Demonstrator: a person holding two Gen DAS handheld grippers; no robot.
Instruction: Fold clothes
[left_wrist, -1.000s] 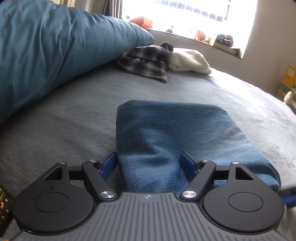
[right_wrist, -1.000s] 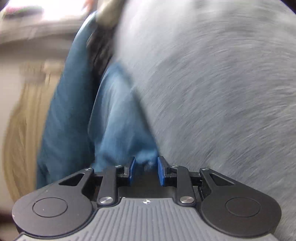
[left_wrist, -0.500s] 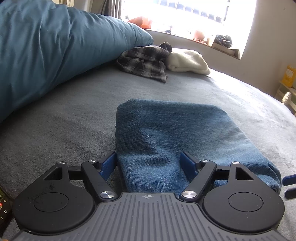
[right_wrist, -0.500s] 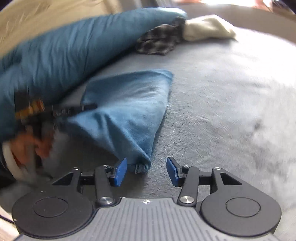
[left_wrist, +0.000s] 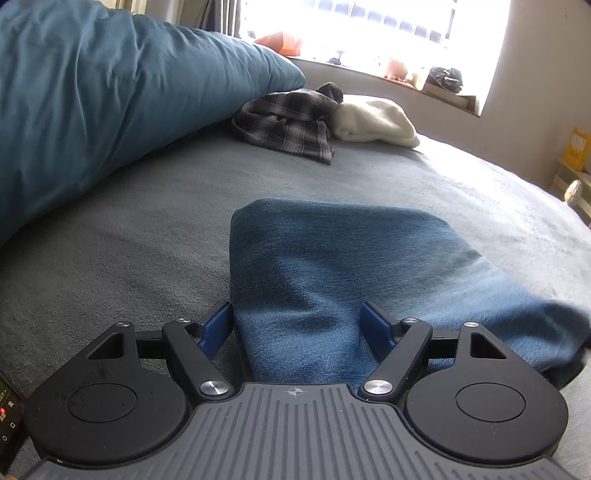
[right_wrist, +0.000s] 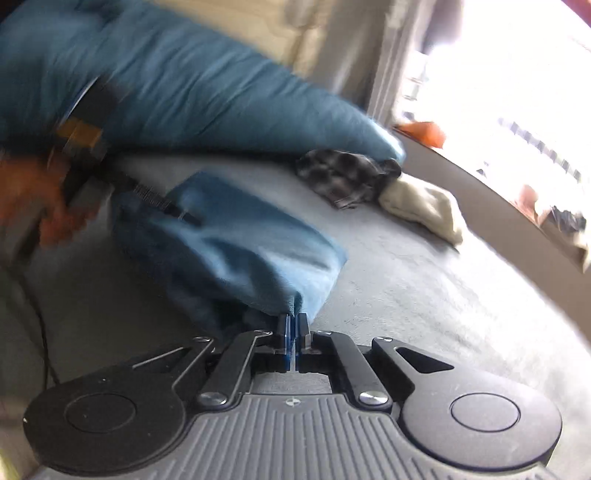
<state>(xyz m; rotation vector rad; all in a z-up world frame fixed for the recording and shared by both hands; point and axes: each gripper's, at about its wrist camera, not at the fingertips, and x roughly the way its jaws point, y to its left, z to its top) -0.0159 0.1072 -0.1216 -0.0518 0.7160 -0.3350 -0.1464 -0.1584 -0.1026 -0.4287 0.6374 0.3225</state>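
Denim, soft and faintly ribbed in its weave, makes up the folded blue garment (left_wrist: 332, 280), a rounded rectangle lying on the grey, felt-like bed cover (left_wrist: 129, 240). The left tongs (left_wrist: 297, 319) stand wide open with the near end of the garment lying between the two blue pads, the cloth running away toward 12 o'clock. In the right wrist view, which is blurred, the right tongs (right_wrist: 293, 328) are pinched shut on a corner of the same garment, the cloth rising from them toward 10 o'clock. Farther off at 12 o'clock lie a crumpled plaid shirt (left_wrist: 288, 123) and a cream fleecy bundle (left_wrist: 373, 120), touching each other. A puffy teal duvet (left_wrist: 92, 99) fills the 10 o'clock side.
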